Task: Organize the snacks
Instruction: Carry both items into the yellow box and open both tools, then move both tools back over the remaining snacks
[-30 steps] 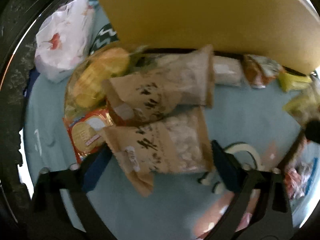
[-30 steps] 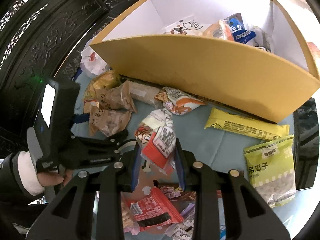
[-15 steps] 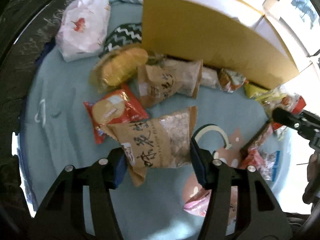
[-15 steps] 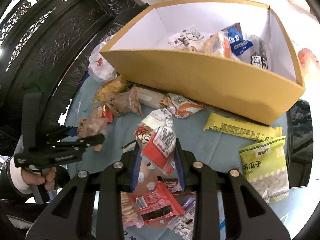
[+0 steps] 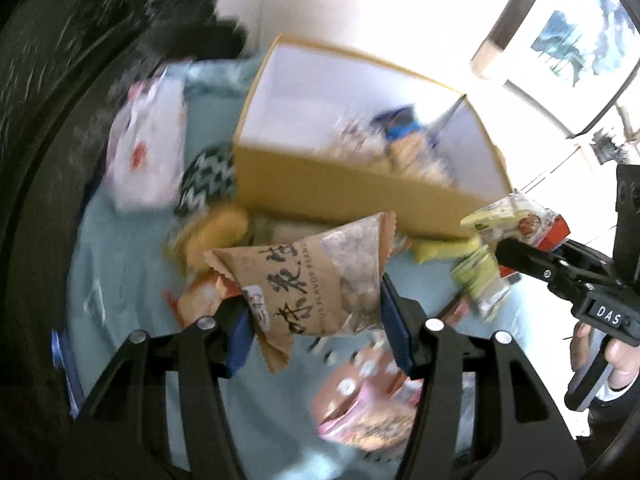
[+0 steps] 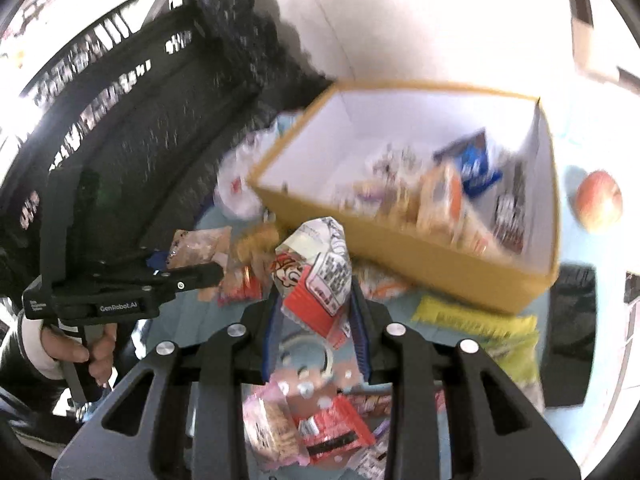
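The cardboard box (image 6: 416, 248) stands at the far side of the worktop (image 5: 120, 280), with several packets inside it, gathered toward its right end. A bagged item (image 5: 148, 148) lies left of the box. Loose packets lie along the near wall of the box and on the worktop before it. The peanut packet (image 5: 308, 280) sits between the fingers of the left gripper (image 5: 316, 320), above the worktop and before the box. The red-and-white packet (image 6: 316, 276) sits between the fingers of the right gripper (image 6: 316, 336), to the right of the left gripper. An apple (image 6: 599, 201) lies right of the box. A long packet (image 6: 472, 320) lies before the right end of the box.
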`<action>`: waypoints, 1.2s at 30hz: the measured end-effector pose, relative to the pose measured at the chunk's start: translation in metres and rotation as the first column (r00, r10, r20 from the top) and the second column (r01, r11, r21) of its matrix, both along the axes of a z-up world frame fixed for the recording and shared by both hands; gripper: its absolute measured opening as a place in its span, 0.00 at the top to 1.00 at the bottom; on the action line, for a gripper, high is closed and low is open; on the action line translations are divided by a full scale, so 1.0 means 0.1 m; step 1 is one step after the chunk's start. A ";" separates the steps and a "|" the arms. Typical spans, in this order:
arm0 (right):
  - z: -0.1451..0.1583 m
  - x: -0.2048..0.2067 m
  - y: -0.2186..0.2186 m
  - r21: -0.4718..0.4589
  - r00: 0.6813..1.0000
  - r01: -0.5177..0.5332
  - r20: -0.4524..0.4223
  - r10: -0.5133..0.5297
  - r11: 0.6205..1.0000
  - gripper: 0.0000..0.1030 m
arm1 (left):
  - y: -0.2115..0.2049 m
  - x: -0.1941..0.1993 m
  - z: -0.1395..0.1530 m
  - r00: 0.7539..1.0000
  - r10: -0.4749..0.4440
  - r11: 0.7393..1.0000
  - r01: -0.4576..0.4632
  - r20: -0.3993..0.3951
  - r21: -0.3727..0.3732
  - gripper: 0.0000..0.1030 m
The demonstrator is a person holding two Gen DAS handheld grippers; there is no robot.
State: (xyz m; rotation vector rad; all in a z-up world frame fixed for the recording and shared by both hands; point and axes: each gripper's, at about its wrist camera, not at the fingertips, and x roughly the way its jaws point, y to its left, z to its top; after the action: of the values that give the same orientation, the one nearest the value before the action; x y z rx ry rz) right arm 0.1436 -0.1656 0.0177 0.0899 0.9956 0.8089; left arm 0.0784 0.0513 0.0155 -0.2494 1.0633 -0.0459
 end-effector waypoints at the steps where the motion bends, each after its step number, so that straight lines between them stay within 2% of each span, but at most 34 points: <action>1: 0.07 0.04 -0.03 0.011 1.000 0.010 0.015 -0.010 1.000 0.70 | -0.01 0.06 0.08 1.000 -0.006 1.000 0.006 0.020 -0.007 0.45; 7: 0.32 0.42 -0.16 0.035 0.992 0.096 0.081 -0.099 0.995 0.70 | -0.11 0.70 0.45 0.992 -0.030 0.998 0.037 0.126 -0.048 0.44; 11: 0.28 0.76 -0.14 0.028 0.985 0.160 0.061 -0.162 0.987 0.68 | -0.23 1.25 0.37 0.993 -0.030 0.997 0.037 0.115 -0.062 0.41; 12: 0.23 0.85 -0.13 0.011 0.980 0.192 0.045 -0.192 0.981 0.66 | -0.26 1.36 0.31 0.995 -0.022 0.998 0.028 0.098 -0.055 0.37; 13: 0.16 0.93 -0.12 -0.012 0.976 0.217 0.026 -0.217 0.976 0.50 | -0.28 1.43 0.26 0.996 -0.020 0.998 0.025 0.083 -0.055 0.20; 14: 0.09 0.98 -0.13 -0.038 0.970 0.242 0.007 -0.242 0.969 0.41 | -0.30 1.51 0.19 0.998 -0.005 0.999 0.007 0.060 -0.039 0.12; 15: 0.02 1.02 -0.17 -0.062 0.955 0.294 -0.018 -0.295 0.954 0.37 | -0.30 1.54 0.16 0.999 0.021 1.000 -0.020 0.049 -0.018 0.12; 17: -0.03 0.99 -0.25 -0.026 0.953 0.302 -0.034 -0.302 0.953 0.37 | -0.28 1.52 0.13 0.999 0.029 0.999 -0.028 0.039 -0.033 0.11; 19: -0.04 0.91 -0.31 -0.039 0.954 0.298 -0.014 -0.298 0.954 0.37 | -0.24 1.44 0.11 0.999 0.030 0.999 -0.028 0.042 -0.037 0.10; 24: -0.10 0.67 -0.51 -0.025 0.964 0.265 -0.031 -0.266 0.964 0.36 | -0.02 1.12 0.11 0.997 0.067 0.997 -0.065 0.043 -0.038 0.08; 31: -0.16 0.34 -0.64 -0.038 0.967 0.243 -0.066 -0.246 0.969 0.36 | 0.09 0.73 0.00 0.995 0.096 0.993 -0.096 -0.010 -0.065 0.08; 36: -0.26 0.07 -0.61 -0.089 0.977 0.188 -0.084 -0.195 0.978 0.36 | 0.06 0.47 -0.13 0.995 0.084 0.994 -0.088 -0.054 -0.059 0.08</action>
State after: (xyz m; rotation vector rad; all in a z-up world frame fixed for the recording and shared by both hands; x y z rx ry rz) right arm 0.1511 -0.2263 -0.0085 0.1524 1.0874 0.5913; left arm 0.1253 0.0576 0.0027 -0.3537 1.1028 0.0052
